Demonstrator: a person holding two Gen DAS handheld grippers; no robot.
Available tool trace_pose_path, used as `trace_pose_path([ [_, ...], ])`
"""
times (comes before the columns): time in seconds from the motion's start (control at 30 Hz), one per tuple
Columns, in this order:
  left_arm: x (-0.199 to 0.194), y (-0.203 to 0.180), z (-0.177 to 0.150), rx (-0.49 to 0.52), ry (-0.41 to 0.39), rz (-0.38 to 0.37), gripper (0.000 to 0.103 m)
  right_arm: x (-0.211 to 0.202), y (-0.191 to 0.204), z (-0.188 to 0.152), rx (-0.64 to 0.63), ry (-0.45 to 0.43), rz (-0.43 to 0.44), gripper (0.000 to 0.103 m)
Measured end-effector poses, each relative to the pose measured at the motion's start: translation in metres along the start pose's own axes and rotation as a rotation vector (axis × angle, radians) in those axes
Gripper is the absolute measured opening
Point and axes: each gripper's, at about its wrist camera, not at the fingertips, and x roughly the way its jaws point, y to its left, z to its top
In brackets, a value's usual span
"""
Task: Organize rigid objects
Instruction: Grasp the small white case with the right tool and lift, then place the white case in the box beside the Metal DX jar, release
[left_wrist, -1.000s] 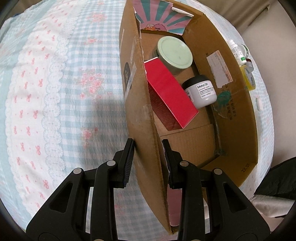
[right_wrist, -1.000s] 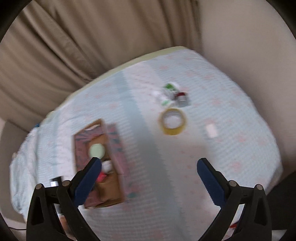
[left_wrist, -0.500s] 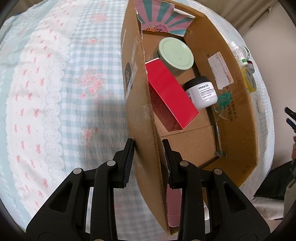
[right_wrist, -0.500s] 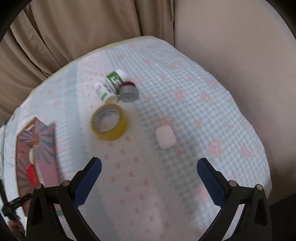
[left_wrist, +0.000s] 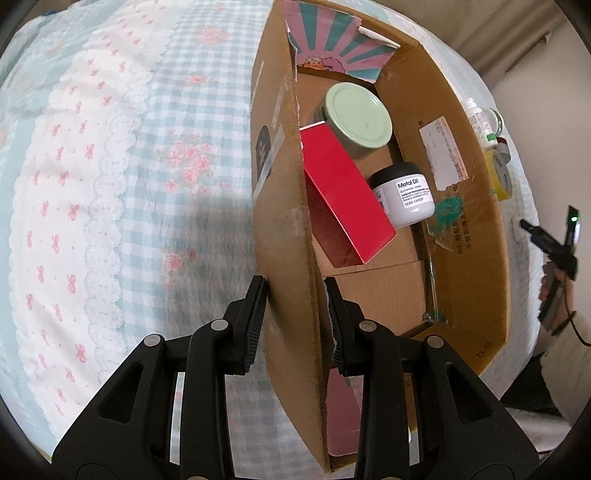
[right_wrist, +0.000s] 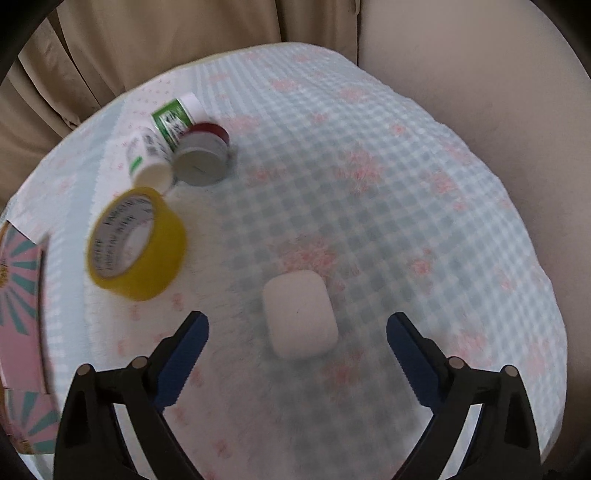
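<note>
My left gripper (left_wrist: 295, 291) is shut on the left wall of the cardboard box (left_wrist: 284, 229), one finger on each side. Inside the box lie a red carton (left_wrist: 343, 199), a green-lidded jar (left_wrist: 358, 114) and a grey Metal DX jar (left_wrist: 404, 197). My right gripper (right_wrist: 297, 326) is open and empty, low over a white rounded case (right_wrist: 299, 314) that lies between its fingers on the bed. A yellow tape roll (right_wrist: 136, 243), two white bottles (right_wrist: 159, 147) and a small tin (right_wrist: 201, 155) lie beyond it.
The checked floral bedspread (right_wrist: 369, 206) covers the bed. Beige curtains (right_wrist: 184, 44) and a wall stand behind it. The box's pink striped flap (right_wrist: 18, 302) shows at the left of the right wrist view. The right gripper shows past the box (left_wrist: 554, 251).
My right gripper has swung away from the box and dropped toward the white case, which now lies between its fingers. The left gripper has kept its hold on the box wall.
</note>
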Motion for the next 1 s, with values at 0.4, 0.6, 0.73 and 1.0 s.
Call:
trace_pose_path([
  [0.4,0.000,-0.006,-0.003,0.010,-0.010,0.029,0.027,0.025,0.010,-0.004,-0.076,0.006,-0.049,0.043],
  [0.6,0.000,-0.006,-0.002,0.011,-0.009,0.029,0.027,0.014,0.007,0.003,-0.058,-0.004,-0.033,0.043],
  [0.73,0.000,-0.009,-0.001,0.023,-0.006,0.035,0.027,-0.011,0.009,0.011,-0.045,-0.037,-0.020,0.043],
  [1.0,0.001,-0.014,0.001,0.029,-0.001,0.057,0.027,-0.097,0.036,0.037,-0.011,-0.109,0.019,0.043],
])
